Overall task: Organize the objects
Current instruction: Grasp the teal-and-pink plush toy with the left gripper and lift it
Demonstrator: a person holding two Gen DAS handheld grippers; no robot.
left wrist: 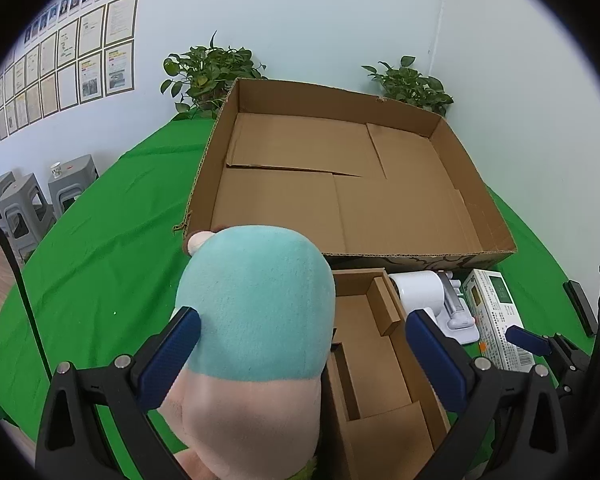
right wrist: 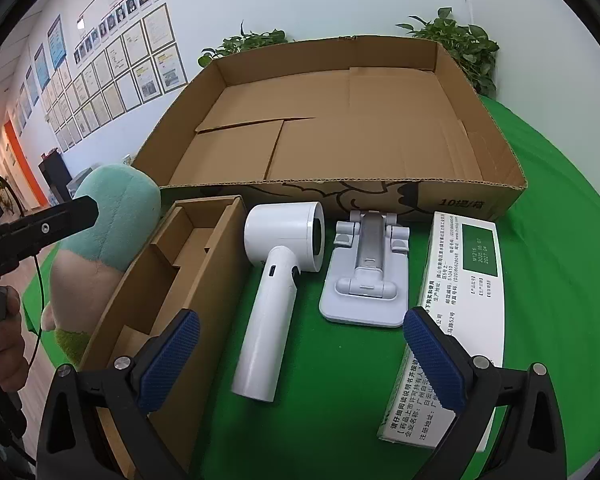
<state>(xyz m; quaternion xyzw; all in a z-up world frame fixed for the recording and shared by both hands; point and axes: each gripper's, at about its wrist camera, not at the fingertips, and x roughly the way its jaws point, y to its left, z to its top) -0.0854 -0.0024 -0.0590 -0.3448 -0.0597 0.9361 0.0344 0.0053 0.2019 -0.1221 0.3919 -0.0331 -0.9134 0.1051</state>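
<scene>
A teal and pink plush toy [left wrist: 256, 320] stands between the fingers of my left gripper [left wrist: 304, 356], which is open; its left pad is at the toy's side and its right pad is well clear. The toy also shows in the right wrist view [right wrist: 112, 232]. My right gripper [right wrist: 300, 360] is open and empty above a white handheld dryer [right wrist: 276, 280]. A white folding stand [right wrist: 366, 280] and a white and green medicine box [right wrist: 460, 300] lie to its right. A large empty cardboard tray [left wrist: 340, 184] [right wrist: 340, 128] sits behind them.
A small open brown box with dividers [left wrist: 380, 352] [right wrist: 172, 280] lies between the toy and the dryer. The table has a green cloth [left wrist: 100, 248]. Two potted plants [left wrist: 208, 76] stand by the far wall. Grey stools [left wrist: 28, 200] stand at the left.
</scene>
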